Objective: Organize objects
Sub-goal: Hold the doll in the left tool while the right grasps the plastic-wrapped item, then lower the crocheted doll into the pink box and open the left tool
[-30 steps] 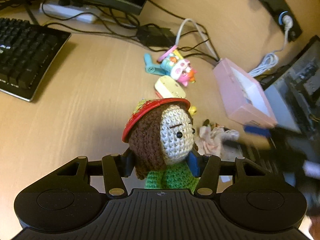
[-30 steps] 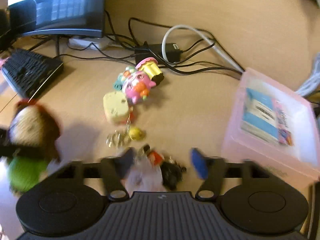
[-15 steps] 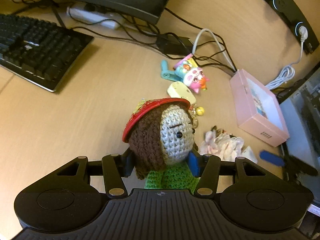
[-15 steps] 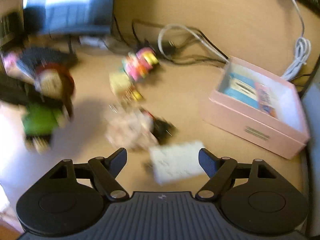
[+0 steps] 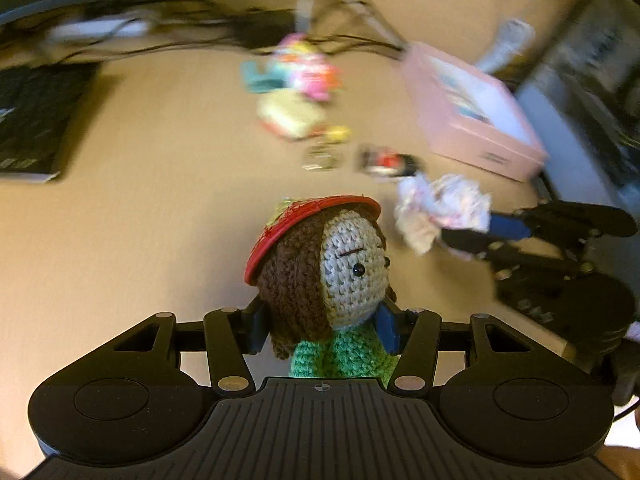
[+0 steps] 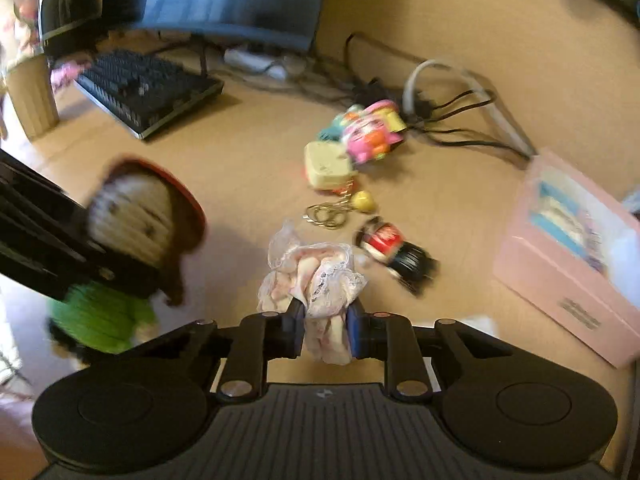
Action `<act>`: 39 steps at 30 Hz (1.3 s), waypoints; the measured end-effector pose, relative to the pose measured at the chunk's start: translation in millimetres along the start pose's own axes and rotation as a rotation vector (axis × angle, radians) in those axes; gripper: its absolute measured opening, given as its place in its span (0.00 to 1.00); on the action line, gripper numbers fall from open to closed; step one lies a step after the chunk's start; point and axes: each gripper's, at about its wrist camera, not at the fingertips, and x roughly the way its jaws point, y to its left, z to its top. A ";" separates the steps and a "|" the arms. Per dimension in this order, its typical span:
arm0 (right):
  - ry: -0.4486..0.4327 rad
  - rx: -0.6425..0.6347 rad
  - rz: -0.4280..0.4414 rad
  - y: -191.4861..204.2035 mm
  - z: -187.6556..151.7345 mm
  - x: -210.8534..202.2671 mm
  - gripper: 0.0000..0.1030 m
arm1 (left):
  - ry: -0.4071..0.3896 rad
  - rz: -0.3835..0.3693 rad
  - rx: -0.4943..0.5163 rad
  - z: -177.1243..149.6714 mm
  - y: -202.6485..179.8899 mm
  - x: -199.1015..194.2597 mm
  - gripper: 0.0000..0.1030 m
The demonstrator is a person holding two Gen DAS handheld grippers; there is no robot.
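red-hatted, green-bodied crochet doll [image 5: 320, 276]; pink box [image 6: 568, 256]; white lacy cloth [image 6: 316, 276].

Crochet doll [image 5: 332, 276] in left gripper [image 5: 320, 330]: knitted yarn, rough and matt; brown yarn hair, green yarn body, red hat looks like smooth, slightly glossy plastic. Right gripper [image 6: 326, 330] pinches a lace-trimmed cloth bundle [image 6: 316, 276], thin, crumpled, soft. Both grippers: matt black plastic, ribbed top, blue pads, bright metal screw heads. Desk [image 6: 248, 168] under them: light wood-look, smooth, low sheen. Ahead of the right gripper: metal key rings [image 6: 326, 214], shiny; cola-bottle toy [image 6: 394, 254] and pink toy [image 6: 368, 140], glossy plastic. To its right, pink box [image 6: 560, 276]: matt card.
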 end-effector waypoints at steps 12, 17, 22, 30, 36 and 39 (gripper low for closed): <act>-0.097 0.291 -0.241 -99.7 -45.3 -87.1 0.20 | -0.254 -0.235 0.233 157.3 -158.3 32.5 0.56; -0.072 0.397 -0.246 -117.1 -76.9 -87.6 0.20 | -0.264 -0.326 0.182 204.3 -217.1 104.5 0.58; -0.057 0.443 -0.236 -123.0 -102.1 -90.0 0.20 | -0.158 -0.170 0.176 207.2 -241.2 198.5 0.58; -0.045 0.454 -0.223 -138.1 -113.7 -80.5 0.20 | -0.089 -0.029 0.359 186.9 -263.4 218.4 0.59; -0.056 0.419 -0.228 -142.5 -99.9 -75.6 0.20 | -0.146 -0.047 0.396 178.0 -258.7 196.5 0.58; -0.047 0.407 -0.219 -138.7 -91.0 -69.3 0.20 | -0.046 -0.090 0.445 182.6 -260.3 209.6 0.59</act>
